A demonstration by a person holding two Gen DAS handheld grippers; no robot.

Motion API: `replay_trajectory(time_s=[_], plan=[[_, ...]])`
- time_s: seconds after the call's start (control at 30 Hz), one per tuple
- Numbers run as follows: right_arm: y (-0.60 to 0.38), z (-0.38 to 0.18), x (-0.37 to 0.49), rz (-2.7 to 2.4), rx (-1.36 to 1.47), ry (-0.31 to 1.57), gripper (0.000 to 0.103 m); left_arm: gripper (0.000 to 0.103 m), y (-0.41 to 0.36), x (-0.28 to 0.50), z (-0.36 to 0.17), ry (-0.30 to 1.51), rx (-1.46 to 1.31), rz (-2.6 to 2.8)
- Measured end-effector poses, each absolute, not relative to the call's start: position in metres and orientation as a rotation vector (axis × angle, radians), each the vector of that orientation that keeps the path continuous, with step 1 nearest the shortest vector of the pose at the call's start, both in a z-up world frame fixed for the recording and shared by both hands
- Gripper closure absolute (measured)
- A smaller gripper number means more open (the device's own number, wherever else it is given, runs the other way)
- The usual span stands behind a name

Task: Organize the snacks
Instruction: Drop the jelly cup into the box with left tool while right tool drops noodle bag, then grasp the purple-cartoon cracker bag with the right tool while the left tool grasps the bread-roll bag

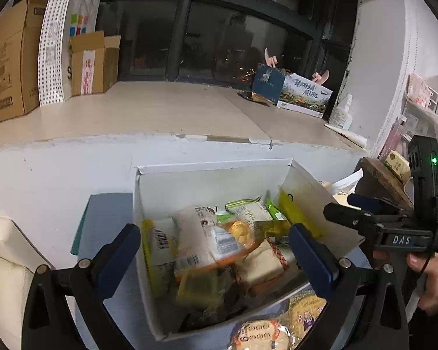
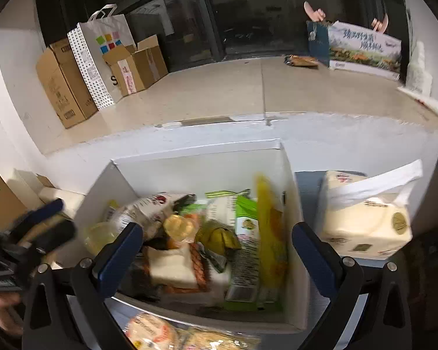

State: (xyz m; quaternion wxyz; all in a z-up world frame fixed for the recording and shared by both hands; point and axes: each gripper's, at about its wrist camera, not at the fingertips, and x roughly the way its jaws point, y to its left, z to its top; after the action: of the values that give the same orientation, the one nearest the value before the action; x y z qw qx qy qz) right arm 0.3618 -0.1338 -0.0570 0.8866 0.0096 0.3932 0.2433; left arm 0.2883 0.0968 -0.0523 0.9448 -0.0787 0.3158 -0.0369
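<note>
Left gripper: our black hand-held gripper with blue pads (image 1: 214,250) hangs above the box with its jaws spread wide, nothing between them.
Right gripper: our second black, blue-padded gripper (image 2: 217,252) stands just as wide over the same box, gripping nothing; in the left wrist view we see it from the side (image 1: 353,207), with a hand (image 1: 432,280) on its handle.
Box: a white open-topped cardboard box (image 1: 207,180) sits on a blue-grey surface (image 1: 108,218) against a white ledge.
Snacks in box: we see a loose heap of wrapped snacks, among them a white and orange packet (image 1: 207,239), a green-edged packet (image 1: 251,208), a yellow pouch (image 2: 270,230) leaning on the right wall, and a pale wrapped sandwich cake (image 2: 172,265).
Snacks outside: a clear bag of round biscuits (image 1: 260,335) lies just in front of the box.
Beside box: a cream pack of tissues in a white carrier bag (image 2: 365,221) stands to its right.
Background: brown cardboard cartons (image 1: 11,58) and a dotted white paper bag (image 2: 96,58) stand by the dark window.
</note>
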Motion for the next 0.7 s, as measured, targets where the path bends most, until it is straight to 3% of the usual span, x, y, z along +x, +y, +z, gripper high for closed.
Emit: replay_trajectory(time_s=[0.4,0.7], plan=[[-0.157,-0.017,0.292,0.567,0.008,0.637,0.000,0.000,0.074,0.213,-0.009,0.534,-0.113,-0.108],[-0.202,-0.027,0.208,0.659,-0.017,0.624,0.000,0.000,0.046,0.113,-0.019,0.453,-0.104,-0.141]])
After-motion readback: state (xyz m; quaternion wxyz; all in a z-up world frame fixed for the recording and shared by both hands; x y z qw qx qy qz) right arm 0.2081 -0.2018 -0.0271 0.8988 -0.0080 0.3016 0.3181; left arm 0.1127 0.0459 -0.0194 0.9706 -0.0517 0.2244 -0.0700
